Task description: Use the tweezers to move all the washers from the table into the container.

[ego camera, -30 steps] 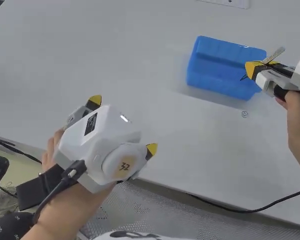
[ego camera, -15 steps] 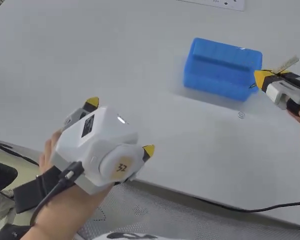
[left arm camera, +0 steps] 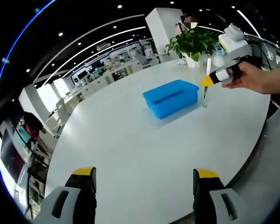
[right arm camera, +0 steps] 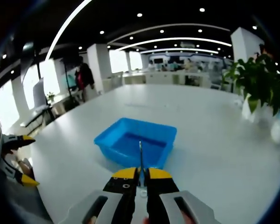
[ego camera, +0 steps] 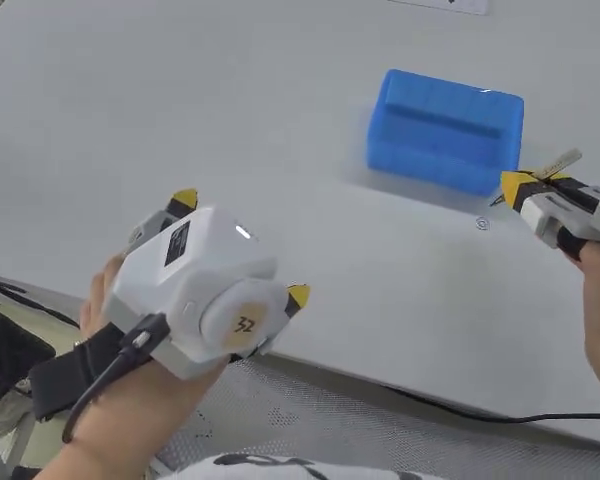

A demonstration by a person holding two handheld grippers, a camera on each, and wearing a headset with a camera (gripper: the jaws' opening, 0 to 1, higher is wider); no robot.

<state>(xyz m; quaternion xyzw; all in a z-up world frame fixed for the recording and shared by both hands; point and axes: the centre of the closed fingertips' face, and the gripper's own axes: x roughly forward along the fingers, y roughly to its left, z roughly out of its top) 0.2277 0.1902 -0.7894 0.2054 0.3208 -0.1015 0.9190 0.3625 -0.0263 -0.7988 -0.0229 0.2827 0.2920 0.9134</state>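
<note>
Firmly, right claw (ego camera: 520, 185) holds tweezers (ego camera: 563, 160) angled down near the washer (ego camera: 482, 224).

Left tool (ego camera: 242, 248) is white, yellow-tipped, with a tan disc (ego camera: 242, 327) marked 32 and black cable (ego camera: 110, 375); right tool (ego camera: 517, 187) looks grey-white, yellow-tipped.

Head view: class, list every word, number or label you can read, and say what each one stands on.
"32": on the round disc on the side of the left gripper.
Black label on top of that gripper: its print is too small to read.
Container and tweezers: no readable text.
</note>
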